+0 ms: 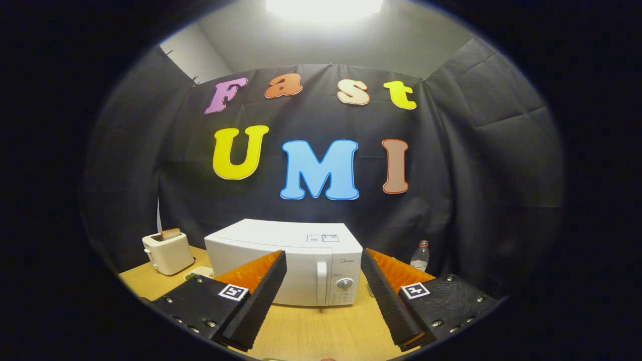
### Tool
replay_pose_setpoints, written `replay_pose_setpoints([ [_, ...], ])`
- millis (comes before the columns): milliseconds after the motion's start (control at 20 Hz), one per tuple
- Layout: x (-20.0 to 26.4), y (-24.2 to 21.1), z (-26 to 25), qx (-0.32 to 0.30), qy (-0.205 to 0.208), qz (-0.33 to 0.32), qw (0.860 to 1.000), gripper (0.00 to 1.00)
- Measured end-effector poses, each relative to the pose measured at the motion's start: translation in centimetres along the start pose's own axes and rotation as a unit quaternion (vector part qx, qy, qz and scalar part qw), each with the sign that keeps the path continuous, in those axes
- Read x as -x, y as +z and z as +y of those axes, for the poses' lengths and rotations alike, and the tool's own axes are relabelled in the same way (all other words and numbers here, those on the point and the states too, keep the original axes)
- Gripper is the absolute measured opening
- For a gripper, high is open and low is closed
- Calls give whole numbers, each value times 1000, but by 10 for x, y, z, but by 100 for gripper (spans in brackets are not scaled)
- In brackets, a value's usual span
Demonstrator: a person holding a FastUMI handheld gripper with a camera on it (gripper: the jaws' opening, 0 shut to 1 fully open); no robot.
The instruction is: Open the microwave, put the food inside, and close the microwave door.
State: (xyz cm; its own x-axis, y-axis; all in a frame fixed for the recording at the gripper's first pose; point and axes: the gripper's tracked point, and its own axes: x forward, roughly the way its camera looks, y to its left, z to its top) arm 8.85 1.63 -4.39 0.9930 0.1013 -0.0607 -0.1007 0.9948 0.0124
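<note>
Microwave (301, 260) sits shut beyond spread, empty gripper (323, 278) fingers.

One microwave (301, 260), white, door shut, on the wooden table (321, 326) just beyond the fingers. One handle and one round dial on its front, right side. One toaster (168, 252), far left, with one slice of bread (170, 233) standing in its slot. One clear bottle (420, 256), far right, beside the microwave. One small pale item between toaster and microwave; kind unclear. One gripper (323, 273), two fingers, spread apart, nothing between them.
</note>
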Motion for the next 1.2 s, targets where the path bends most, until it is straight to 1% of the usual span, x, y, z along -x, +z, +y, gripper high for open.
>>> replay_pose_setpoints([
  [400, -66, -57, 10, -8, 25, 60, 998, 95],
  [700, -105, -102, 13, 4, 38, 102, 994, 96],
  [950, -131, -136, 6, 4, 31, 136, 990, 95],
  [1000, -136, -143, 5, 1, 30, 143, 989, 93],
  [1050, -140, -149, 6, -3, 31, 150, 988, 87],
  [1100, -143, -153, 5, -3, 31, 155, 987, 87],
  [1150, -145, -157, 5, -2, 31, 158, 987, 78],
  [1200, -147, -160, 5, -1, 32, 160, 987, 72],
])
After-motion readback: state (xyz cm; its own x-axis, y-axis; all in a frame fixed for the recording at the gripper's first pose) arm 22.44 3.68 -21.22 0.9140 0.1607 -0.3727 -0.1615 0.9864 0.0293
